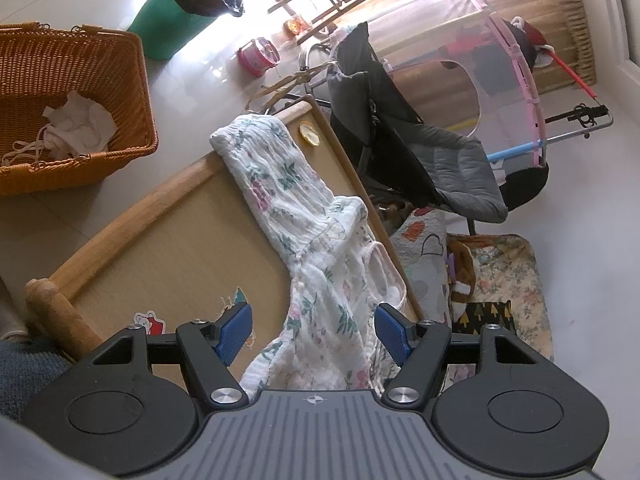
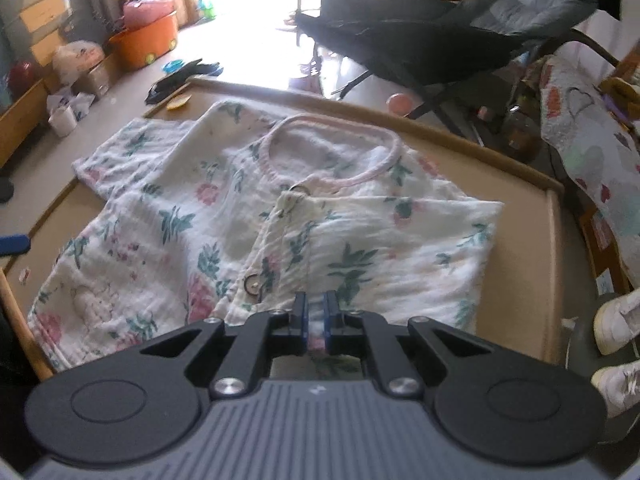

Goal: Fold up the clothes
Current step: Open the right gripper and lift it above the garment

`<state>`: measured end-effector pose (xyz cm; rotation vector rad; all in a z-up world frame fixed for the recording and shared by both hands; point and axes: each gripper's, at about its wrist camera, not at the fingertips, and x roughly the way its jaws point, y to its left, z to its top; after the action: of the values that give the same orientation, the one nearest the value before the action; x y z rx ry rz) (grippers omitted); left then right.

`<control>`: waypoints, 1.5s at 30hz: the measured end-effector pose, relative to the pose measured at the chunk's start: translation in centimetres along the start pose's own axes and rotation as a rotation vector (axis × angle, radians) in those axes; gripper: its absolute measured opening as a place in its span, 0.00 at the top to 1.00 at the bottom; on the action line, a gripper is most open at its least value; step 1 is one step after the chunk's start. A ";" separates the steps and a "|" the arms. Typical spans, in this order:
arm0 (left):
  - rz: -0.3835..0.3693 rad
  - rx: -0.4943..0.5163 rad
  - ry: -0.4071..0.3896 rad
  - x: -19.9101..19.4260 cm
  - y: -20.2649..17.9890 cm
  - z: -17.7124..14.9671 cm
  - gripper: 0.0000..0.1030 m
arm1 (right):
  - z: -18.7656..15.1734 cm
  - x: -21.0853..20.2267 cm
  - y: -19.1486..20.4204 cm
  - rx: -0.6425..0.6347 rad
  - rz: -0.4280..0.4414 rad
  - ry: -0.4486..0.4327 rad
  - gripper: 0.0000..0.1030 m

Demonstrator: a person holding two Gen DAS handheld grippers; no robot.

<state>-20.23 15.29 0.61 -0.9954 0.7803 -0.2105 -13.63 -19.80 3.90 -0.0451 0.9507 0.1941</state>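
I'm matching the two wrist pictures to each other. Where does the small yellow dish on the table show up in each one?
Left wrist view: the yellow dish sits above centre, at the far corner of the table, just right of the floral garment.
Right wrist view: the dish lies upper left, at the table's far-left corner, beyond the garment's sleeve.
Shared landmark: the black baby bouncer past the table.

The left gripper (image 1: 314, 332) is hovering with jaws wide apart over the floral garment (image 1: 308, 248) lying along the wooden table's (image 1: 160, 240) right side — the wicker basket (image 1: 68, 108) sitting far left.
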 end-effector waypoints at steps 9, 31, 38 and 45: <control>0.044 0.011 0.001 0.1 -0.3 -0.1 0.33 | -4.4 -2.3 -2.1 0.073 -0.075 0.106 0.89; 0.150 0.091 -0.075 -0.9 -3.6 3.4 0.33 | -7.7 -3.3 -1.1 0.031 -0.041 -0.017 0.57; 0.209 0.134 -0.090 0.2 -4.7 7.9 0.33 | -7.8 -3.4 -1.2 0.032 -0.021 -0.030 0.55; 0.299 0.126 -0.121 1.1 -3.8 11.7 0.33 | -7.9 -3.4 -0.9 0.020 -0.020 -0.033 0.53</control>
<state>-10.84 20.51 6.73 -0.7546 0.7848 0.0578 -21.76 -22.21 1.98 -0.0323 0.9185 0.1665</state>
